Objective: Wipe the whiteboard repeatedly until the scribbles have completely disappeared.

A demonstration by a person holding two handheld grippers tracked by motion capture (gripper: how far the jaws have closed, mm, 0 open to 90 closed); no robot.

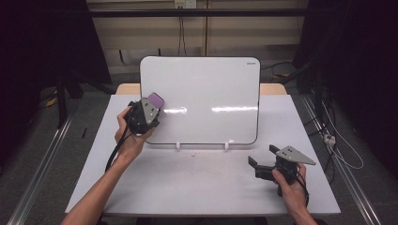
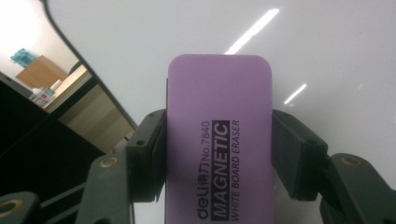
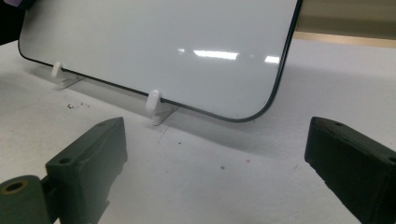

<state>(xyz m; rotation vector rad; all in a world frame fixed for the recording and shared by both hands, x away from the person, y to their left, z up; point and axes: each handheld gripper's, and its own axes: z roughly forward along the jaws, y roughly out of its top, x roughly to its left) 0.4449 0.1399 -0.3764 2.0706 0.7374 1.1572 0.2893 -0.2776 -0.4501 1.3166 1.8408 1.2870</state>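
A white whiteboard [image 1: 206, 98] stands propped on two small white feet at the middle of the table. My left gripper [image 1: 152, 105] is raised at the board's left edge, shut on a purple magnetic whiteboard eraser [image 1: 155, 100]. In the left gripper view the eraser [image 2: 219, 140] sits upright between both jaws, close to the board's surface [image 2: 187, 32]. Whether it touches the board I cannot tell. My right gripper [image 1: 263, 157] rests low on the table at the front right, open, with nothing between its jaws. Its view looks at the board's lower corner [image 3: 261, 109].
The grey tabletop [image 1: 197, 183] stretches in front of the board. One white foot [image 3: 156, 107] and another [image 3: 58, 72] hold the board up. Cables [image 1: 338, 140] lie on the floor to the right. Metal rails run along both sides of the table.
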